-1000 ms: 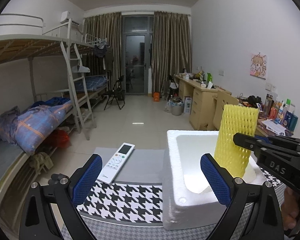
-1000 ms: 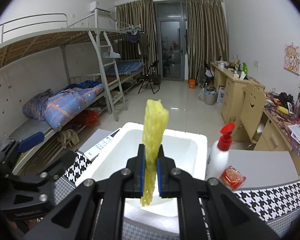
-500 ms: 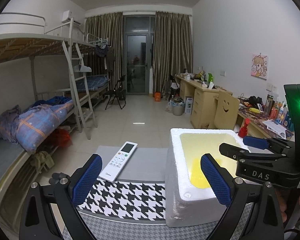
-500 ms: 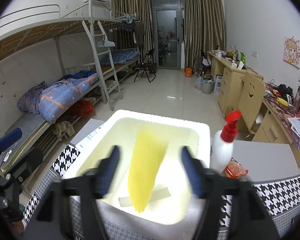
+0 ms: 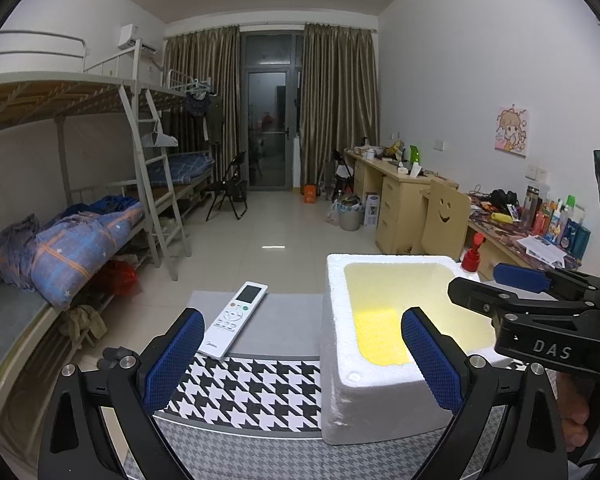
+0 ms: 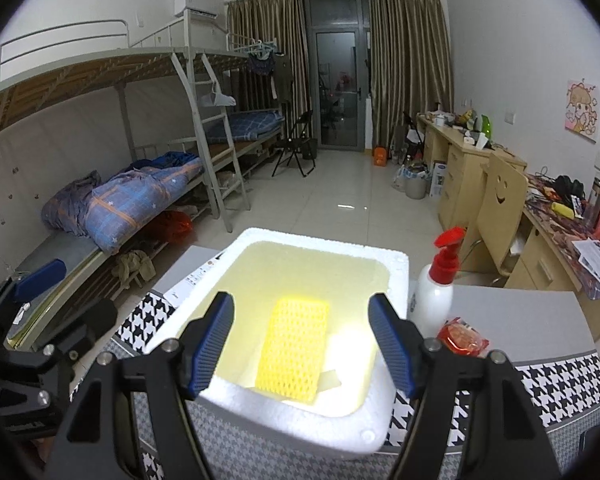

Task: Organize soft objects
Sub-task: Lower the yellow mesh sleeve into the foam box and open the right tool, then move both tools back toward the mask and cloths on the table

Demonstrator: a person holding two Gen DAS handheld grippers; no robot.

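The white foam box (image 6: 384, 436) sits on the houndstooth table (image 6: 560, 384), with the yellow foam net (image 6: 296, 348) lying flat inside it. The right gripper (image 6: 302, 344) hovers above the box, jaws wide apart and empty, the net at 6 o'clock below them. The left gripper (image 5: 300, 356), at 9 o'clock from the box, is spread wide and grips nothing

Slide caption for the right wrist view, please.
Open right hand-held gripper above a foam box holding a yellow foam net; spray bottle alongside.
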